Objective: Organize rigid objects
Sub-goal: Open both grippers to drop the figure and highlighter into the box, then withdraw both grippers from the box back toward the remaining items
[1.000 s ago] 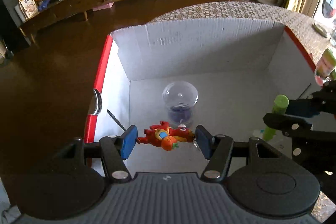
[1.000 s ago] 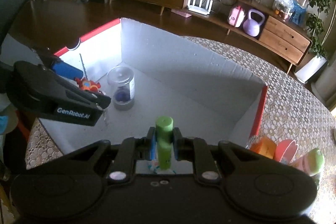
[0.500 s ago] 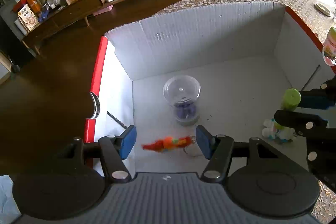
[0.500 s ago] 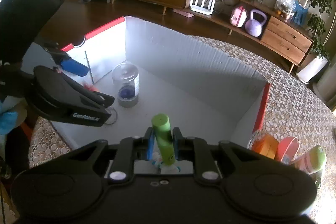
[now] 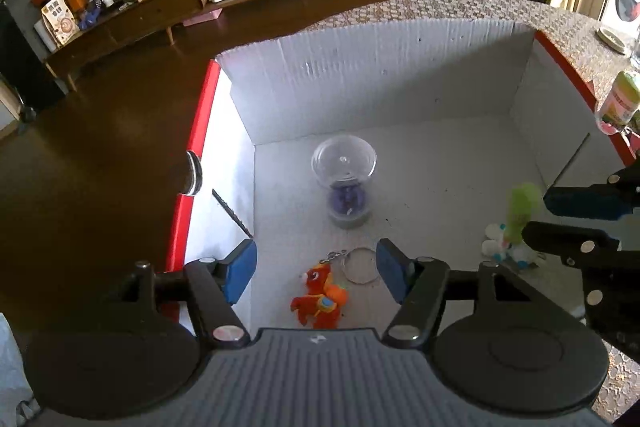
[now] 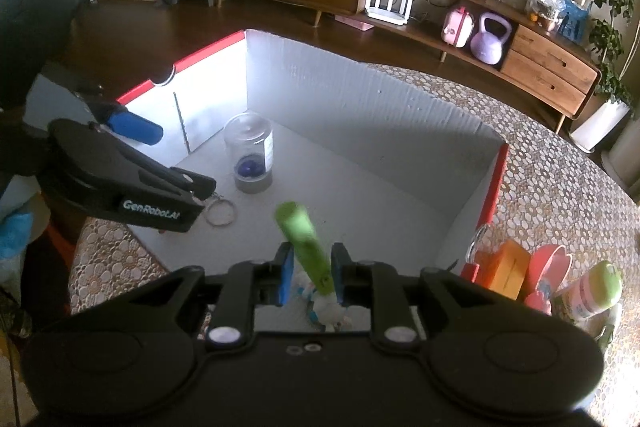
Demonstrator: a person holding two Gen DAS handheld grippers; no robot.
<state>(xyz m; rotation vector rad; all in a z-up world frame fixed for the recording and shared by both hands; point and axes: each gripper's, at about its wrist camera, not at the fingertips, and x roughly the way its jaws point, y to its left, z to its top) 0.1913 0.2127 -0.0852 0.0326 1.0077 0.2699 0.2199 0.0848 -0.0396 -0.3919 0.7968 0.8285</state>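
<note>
Inside the white box [image 5: 360, 87], a clear jar [image 5: 344, 179] is seen upright beside the red toy keychain [image 5: 320, 297], which lies on the floor beneath the left gripper [image 5: 316, 269]; its jaws, just widened, stand apart and empty. The right gripper [image 6: 308, 273] has just loosened its jaws around the tilted green tube [image 6: 306, 245]. A patterned table [image 6: 560, 187] bears the box.

matt corrugated white box [image 5: 360, 83], clear glossy plastic jar [image 5: 344, 163], shiny metal key ring [image 5: 360, 265], patterned tablecloth [image 6: 560, 187]
</note>
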